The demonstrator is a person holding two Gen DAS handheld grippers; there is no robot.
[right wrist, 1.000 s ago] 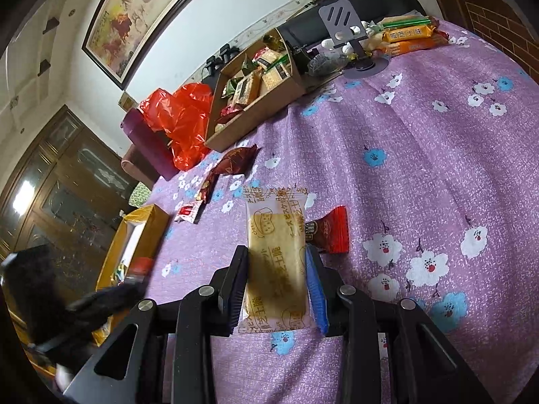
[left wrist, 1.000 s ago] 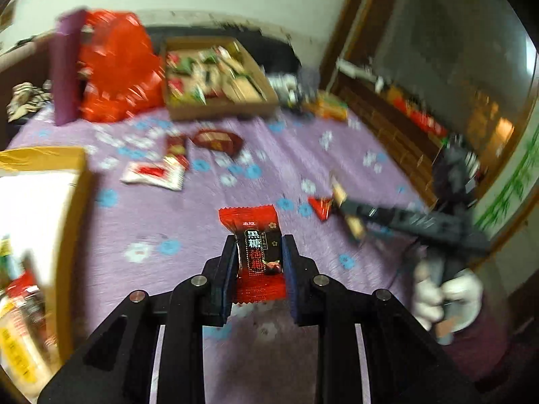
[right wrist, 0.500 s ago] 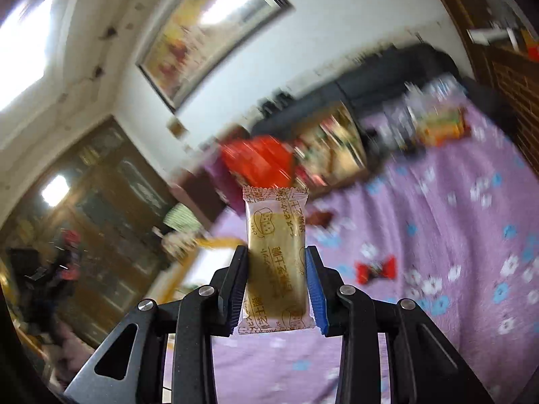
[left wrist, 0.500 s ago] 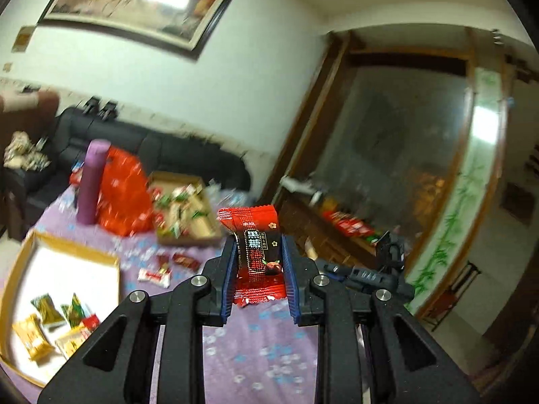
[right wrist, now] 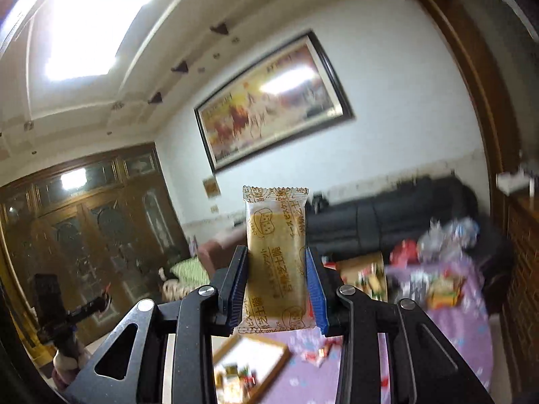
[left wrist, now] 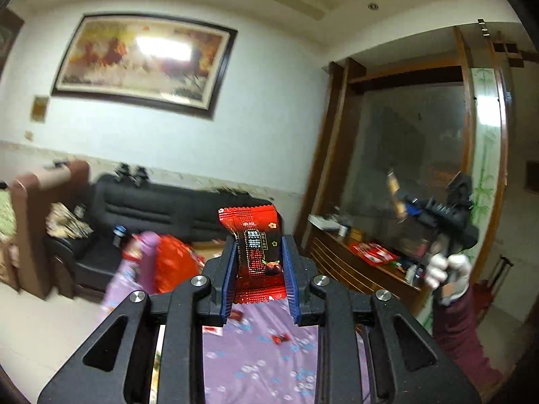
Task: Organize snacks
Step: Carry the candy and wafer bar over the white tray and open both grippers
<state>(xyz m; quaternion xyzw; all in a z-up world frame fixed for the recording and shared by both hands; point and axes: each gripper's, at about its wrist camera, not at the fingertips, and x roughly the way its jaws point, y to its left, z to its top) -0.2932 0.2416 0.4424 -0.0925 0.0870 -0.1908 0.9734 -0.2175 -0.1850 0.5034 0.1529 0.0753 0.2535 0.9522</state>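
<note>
In the left wrist view the red candy packet (left wrist: pixel 257 256) hides the middle of the black sofa (left wrist: pixel 148 212), and the purple bottle (left wrist: pixel 148 261) at lower left is smeared by blur. In the right wrist view the snacks on the purple desk (right wrist: pixel 451 346) at right are blurred beyond telling, and the yellow tray (right wrist: pixel 266 360) is cut off by the bottom edge.

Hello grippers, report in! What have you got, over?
Left gripper shut on red candy packet. Right gripper shut on yellow biscuit packet. Both lifted above purple tablecloth. Nothing blocking.
</note>
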